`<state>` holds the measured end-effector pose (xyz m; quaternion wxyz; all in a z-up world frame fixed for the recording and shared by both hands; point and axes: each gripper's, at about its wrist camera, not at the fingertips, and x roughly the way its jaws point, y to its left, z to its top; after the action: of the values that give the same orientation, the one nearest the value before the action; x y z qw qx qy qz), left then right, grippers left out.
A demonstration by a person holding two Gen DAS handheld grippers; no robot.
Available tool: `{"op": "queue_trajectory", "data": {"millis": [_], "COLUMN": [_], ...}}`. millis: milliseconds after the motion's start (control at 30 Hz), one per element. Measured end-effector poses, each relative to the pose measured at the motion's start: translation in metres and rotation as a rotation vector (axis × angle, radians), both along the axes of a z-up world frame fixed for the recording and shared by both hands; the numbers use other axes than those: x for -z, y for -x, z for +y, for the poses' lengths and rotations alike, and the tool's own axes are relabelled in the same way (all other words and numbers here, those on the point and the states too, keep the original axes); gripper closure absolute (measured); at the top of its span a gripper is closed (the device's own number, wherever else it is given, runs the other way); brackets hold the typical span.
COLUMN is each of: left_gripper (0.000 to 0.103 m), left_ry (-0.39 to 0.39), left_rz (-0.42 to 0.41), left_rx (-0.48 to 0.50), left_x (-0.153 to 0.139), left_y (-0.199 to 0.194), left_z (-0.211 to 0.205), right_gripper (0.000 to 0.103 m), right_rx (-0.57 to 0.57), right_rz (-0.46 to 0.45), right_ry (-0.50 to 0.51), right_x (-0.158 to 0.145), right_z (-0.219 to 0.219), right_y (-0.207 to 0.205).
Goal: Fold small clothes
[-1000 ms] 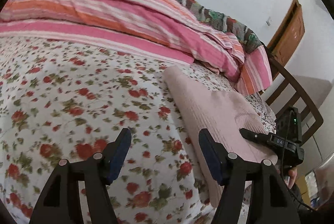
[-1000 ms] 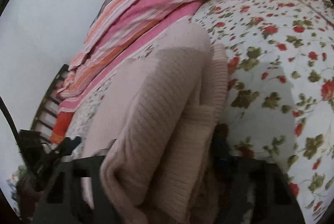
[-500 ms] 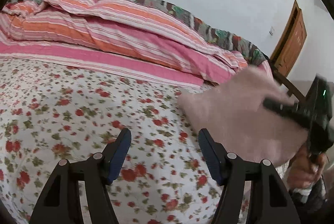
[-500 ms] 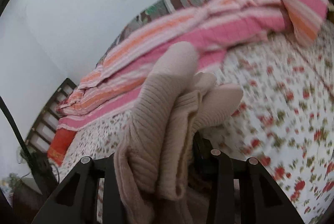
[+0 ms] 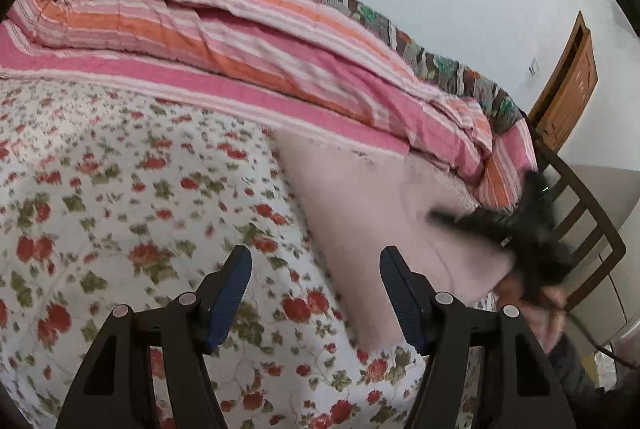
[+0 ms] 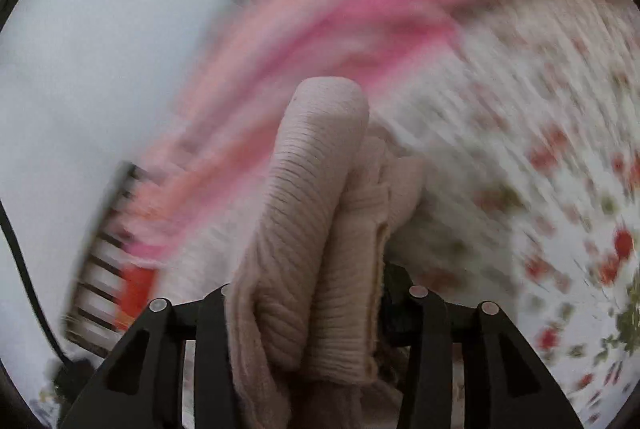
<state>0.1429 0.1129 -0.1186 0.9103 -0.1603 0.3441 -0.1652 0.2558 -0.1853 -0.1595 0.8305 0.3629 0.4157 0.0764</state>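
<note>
The right gripper [image 6: 316,313] is gripping the folded pink knit garment [image 6: 312,229]: its fingers are opening slightly at this moment, yet the thick ribbed bundle is filling the gap between them and standing up past the tips. The left gripper [image 5: 316,293] is hanging with its blue-padded fingers [image 5: 230,293] parted and nothing between them, over the floral bedsheet [image 5: 120,209].

Seen from the left wrist, the garment is reaching across the sheet just in front of the striped quilt [image 5: 240,41], with its near corner caught at the blurred right gripper and the person's hand [image 5: 548,313] below it. The strong blur in the right wrist view is suggesting a fast carry.

To do this step well, the hold should probably be staying firm enough that the layers are not sliding apart, and the bundle should be coming down flat on a bare stretch of sheet, away from the quilt. The free gripper could be steadying the far edge while the fold is being pressed.
</note>
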Motion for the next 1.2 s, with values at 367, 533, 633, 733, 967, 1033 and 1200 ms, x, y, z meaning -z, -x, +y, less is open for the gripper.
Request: {"op": "queue_trajectory", "data": {"millis": [367, 533, 633, 733, 967, 1033, 1200], "left_gripper": [0.038, 0.038, 0.038, 0.038, 0.039, 0.039, 0.047], "left_ry": [-0.011, 0.003, -0.018, -0.049, -0.012, 0.023, 0.066], "left_rz": [0.017, 0.038, 0.021, 0.038, 0.121, 0.157, 0.23], "left_rx": [0.046, 0.03, 0.025, 0.021, 0.012, 0.017, 0.045], "left_x": [0.005, 0.003, -0.001, 0.001, 0.016, 0.023, 0.043], "left_y": [-0.035, -0.053, -0.057, -0.073, -0.129, -0.145, -0.186], "left_z": [-0.036, -0.048, -0.053, -0.059, -0.059, -0.057, -0.062], "right_gripper": [0.052, 0.089, 0.09, 0.09, 0.073, 0.072, 0.073], "right_rx": [-0.037, -0.186, -0.188, -0.157, -0.13, -0.137, -0.259], "right_rz": [-0.182, -0.094, -0.284, -0.161, -0.187, -0.242, -0.279], "right_ry": [0.272, 0.387, 0.34, 0.383, 0.484, 0.487, 0.497], "right_x": [-0.048, -0.031, -0.049, -0.019, -0.039, -0.048, -0.044], "right_z": [-0.018, 0.01, -0.008, -0.014, -0.012, -0.009, 0.018], "right_y": [0.036, 0.007, 0.03, 0.02, 0.023, 0.022, 0.003]}}
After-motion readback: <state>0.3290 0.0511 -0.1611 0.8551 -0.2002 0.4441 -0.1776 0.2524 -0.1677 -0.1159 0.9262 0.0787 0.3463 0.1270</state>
